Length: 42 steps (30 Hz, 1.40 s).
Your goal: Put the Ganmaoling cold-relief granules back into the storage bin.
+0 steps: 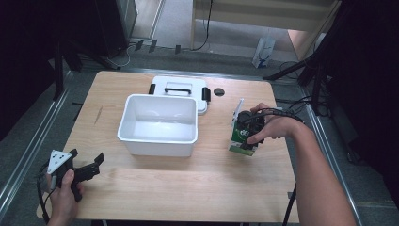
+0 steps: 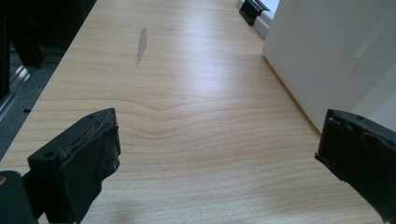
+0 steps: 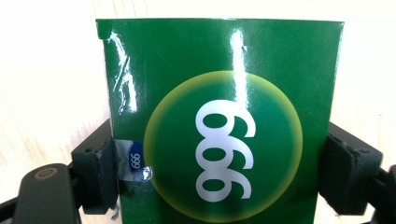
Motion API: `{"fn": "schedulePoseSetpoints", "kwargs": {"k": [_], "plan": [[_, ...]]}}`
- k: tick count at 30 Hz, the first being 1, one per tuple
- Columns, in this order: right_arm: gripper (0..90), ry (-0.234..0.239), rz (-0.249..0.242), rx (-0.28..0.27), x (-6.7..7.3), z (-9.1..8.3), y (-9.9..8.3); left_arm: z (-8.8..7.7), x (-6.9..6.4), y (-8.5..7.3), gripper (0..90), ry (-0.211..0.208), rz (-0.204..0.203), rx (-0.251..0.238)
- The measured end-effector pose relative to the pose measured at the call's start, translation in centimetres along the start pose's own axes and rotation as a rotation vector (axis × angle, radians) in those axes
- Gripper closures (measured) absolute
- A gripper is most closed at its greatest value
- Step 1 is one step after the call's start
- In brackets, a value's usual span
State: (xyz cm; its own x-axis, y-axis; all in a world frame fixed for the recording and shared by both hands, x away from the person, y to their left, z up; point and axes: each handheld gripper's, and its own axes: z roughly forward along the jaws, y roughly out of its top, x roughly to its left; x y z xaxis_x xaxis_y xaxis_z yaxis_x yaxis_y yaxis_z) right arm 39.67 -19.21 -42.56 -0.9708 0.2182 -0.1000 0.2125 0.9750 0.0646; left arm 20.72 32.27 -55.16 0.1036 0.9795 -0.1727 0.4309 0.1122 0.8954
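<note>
Fingers [image 3: 100,175] of the right gripper [image 3: 219,175] clamp the green box [image 3: 224,116] (left gripper [image 2: 217,156] gapes empty).

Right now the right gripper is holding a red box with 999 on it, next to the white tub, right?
Not quite: the box is green, not red, as the right gripper view shows. The right gripper does hold it, beside the white tub.
</note>
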Motion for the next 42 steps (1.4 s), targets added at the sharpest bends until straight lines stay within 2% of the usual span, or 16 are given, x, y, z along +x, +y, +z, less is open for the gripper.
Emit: {"fn": "schedulePoseSetpoints", "kwargs": {"k": [6,8,11,18,32,42], "plan": [[15.9,-0.001,-0.008,-0.037,-0.1,-2.0,1.4,0.0,-0.1,0.0,0.0,0.001,0.003,-0.001],[15.9,0.001,-0.004,-0.04,0.0,-2.2,1.6,0.0,-0.1,0.0,0.0,0.001,0.007,0.001],[15.9,0.004,-0.021,-0.036,0.0,-2.6,2.2,0.0,-0.1,0.0,0.0,0.001,0.009,0.001],[15.9,0.012,-0.021,-0.041,0.0,-3.8,3.3,0.0,-0.1,0.0,0.0,0.003,0.011,-0.001],[15.9,-0.024,-0.05,-0.049,-0.1,-6.5,5.7,0.0,-0.3,0.0,0.0,0.004,0.025,0.001],[16.0,-0.031,-0.064,-0.045,0.0,-8.1,7.6,0.0,-0.4,0.0,0.0,0.002,0.041,0.005]]}}
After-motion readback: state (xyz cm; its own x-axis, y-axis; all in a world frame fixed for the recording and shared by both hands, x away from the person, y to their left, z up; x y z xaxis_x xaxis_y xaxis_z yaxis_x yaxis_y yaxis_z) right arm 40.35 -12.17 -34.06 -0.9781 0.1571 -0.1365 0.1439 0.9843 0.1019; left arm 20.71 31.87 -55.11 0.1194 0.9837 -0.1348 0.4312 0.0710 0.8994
